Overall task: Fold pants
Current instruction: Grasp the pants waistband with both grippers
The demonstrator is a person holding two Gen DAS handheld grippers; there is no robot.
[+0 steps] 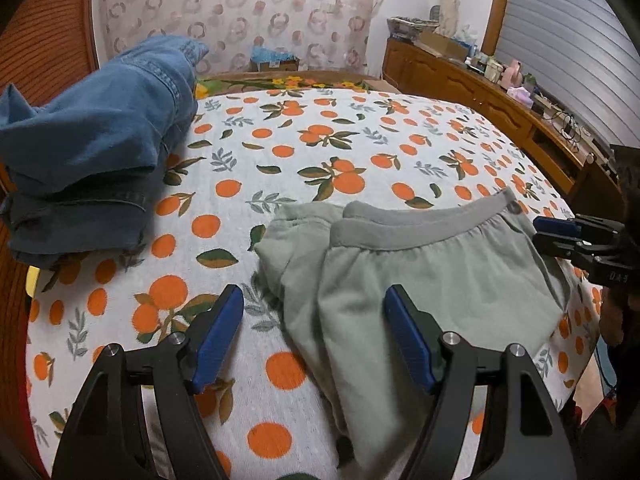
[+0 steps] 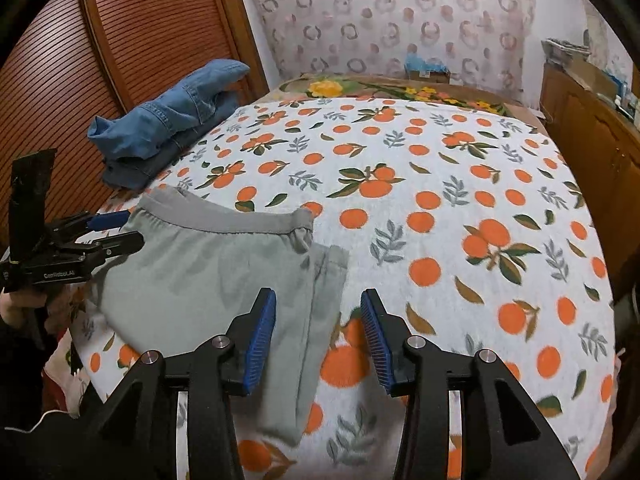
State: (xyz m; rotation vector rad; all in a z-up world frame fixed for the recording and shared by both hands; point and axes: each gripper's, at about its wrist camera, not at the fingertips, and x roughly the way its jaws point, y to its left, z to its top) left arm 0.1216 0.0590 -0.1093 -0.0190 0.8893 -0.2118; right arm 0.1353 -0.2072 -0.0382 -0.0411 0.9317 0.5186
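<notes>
The grey pants (image 1: 420,280) lie folded near the bed's (image 1: 320,152) front edge — soft, light, floppy knit, best pinched at the thick waistband (image 1: 424,228). Left claw (image 1: 314,340) and right claw (image 2: 318,338) both gape apart, holding nothing

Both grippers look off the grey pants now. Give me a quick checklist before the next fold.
1. Left gripper open, nothing between pads: ok.
2. Right gripper open, empty: ok.
3. Grey pants lying flat on the bedspread: ok.
4. Waistband in view, uncovered: ok.
5. Jeans apart from the pants: ok.
6. Leg ends aligned: cannot tell, hidden below the grippers.
</notes>
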